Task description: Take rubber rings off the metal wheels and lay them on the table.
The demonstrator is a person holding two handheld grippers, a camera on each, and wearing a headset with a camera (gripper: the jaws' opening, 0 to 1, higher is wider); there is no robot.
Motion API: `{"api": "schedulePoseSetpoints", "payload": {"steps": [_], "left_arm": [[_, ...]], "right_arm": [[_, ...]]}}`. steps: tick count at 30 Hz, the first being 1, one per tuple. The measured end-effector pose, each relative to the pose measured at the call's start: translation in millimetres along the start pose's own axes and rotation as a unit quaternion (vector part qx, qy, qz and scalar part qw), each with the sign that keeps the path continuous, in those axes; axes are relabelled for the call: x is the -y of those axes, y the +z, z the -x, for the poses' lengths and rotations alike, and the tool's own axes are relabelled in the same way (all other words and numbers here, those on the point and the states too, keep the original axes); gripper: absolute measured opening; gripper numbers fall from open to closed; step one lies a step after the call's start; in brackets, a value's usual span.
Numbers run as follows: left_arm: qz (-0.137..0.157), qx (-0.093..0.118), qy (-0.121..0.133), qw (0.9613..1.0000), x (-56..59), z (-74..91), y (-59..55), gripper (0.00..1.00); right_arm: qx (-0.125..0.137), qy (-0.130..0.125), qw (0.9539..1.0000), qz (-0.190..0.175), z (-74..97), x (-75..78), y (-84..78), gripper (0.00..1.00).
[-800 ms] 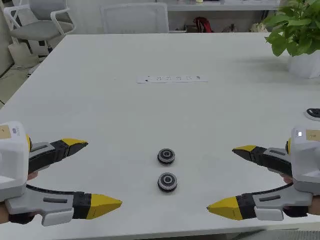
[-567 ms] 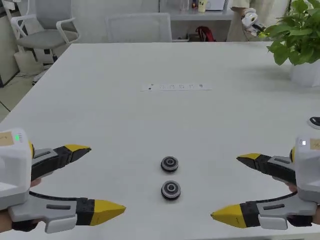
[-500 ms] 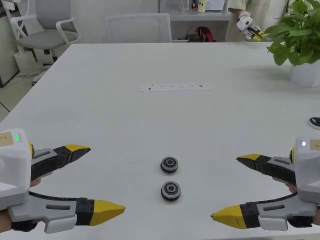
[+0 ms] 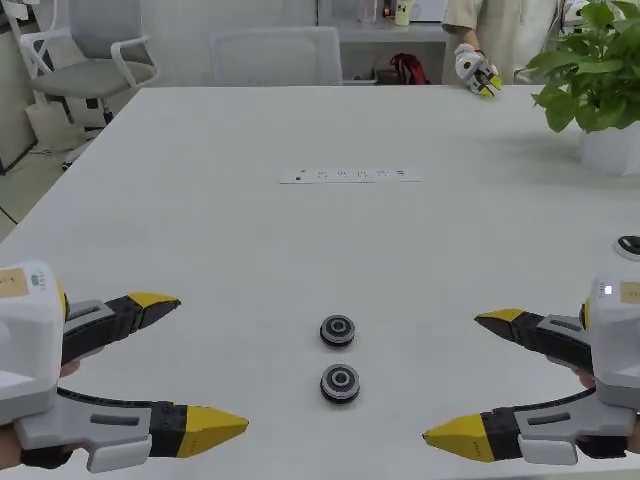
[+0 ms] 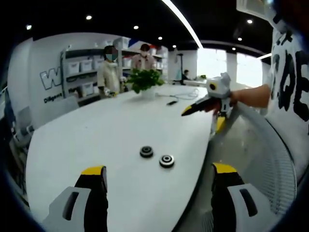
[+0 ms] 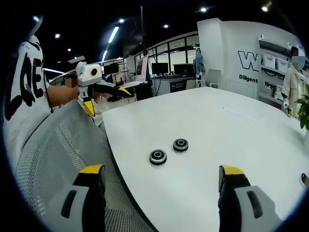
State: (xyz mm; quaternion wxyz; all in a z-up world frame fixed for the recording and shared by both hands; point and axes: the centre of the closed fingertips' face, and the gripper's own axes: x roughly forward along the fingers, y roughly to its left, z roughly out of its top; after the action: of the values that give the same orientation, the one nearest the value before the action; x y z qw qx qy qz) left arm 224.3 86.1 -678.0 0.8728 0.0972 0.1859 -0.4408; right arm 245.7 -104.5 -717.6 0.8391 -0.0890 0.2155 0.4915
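Two small metal wheels with black rubber rings lie on the white table (image 4: 250, 230). The farther wheel (image 4: 337, 331) (image 5: 146, 152) (image 6: 181, 144) sits just beyond the nearer wheel (image 4: 340, 383) (image 5: 167, 161) (image 6: 158, 156). My left gripper (image 4: 190, 365) (image 5: 159, 175) is open at the front left edge, well left of the wheels, with nothing between its yellow fingertips. Mirroring it at the front right, my right gripper (image 4: 470, 378) (image 6: 161, 175) is open too and holds nothing. Each gripper also appears in the other's view: the right gripper (image 5: 205, 104) and the left gripper (image 6: 106, 92).
A flush power strip (image 4: 348, 176) lies mid-table. A potted plant (image 4: 595, 80) stands at the far right, a dark object (image 4: 628, 245) at the right edge. Chairs (image 4: 85, 60) and a person with another gripper (image 4: 478, 70) are beyond the far edge.
The head camera has tilted up a little. A person at the far side has come into view, their gripper moving left and down. My grippers and the wheels have stayed put.
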Motion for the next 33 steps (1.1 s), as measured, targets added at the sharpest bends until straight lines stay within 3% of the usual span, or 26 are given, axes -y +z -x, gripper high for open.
{"api": "schedulePoseSetpoints", "payload": {"steps": [24, 33], "left_arm": [[-0.012, -0.02, -0.003, 0.9997, -3.7, 1.1, -6.8, 0.9], [-0.014, -0.017, -0.004, 0.9998, -8.4, -2.1, -2.8, 0.9]], "right_arm": [[-0.014, 0.01, 0.9998, 0.01, -2.9, -0.7, -5.9, 0.95], [-0.014, 0.016, 0.9997, 0.016, -6.0, 1.8, -6.6, 0.94]]}}
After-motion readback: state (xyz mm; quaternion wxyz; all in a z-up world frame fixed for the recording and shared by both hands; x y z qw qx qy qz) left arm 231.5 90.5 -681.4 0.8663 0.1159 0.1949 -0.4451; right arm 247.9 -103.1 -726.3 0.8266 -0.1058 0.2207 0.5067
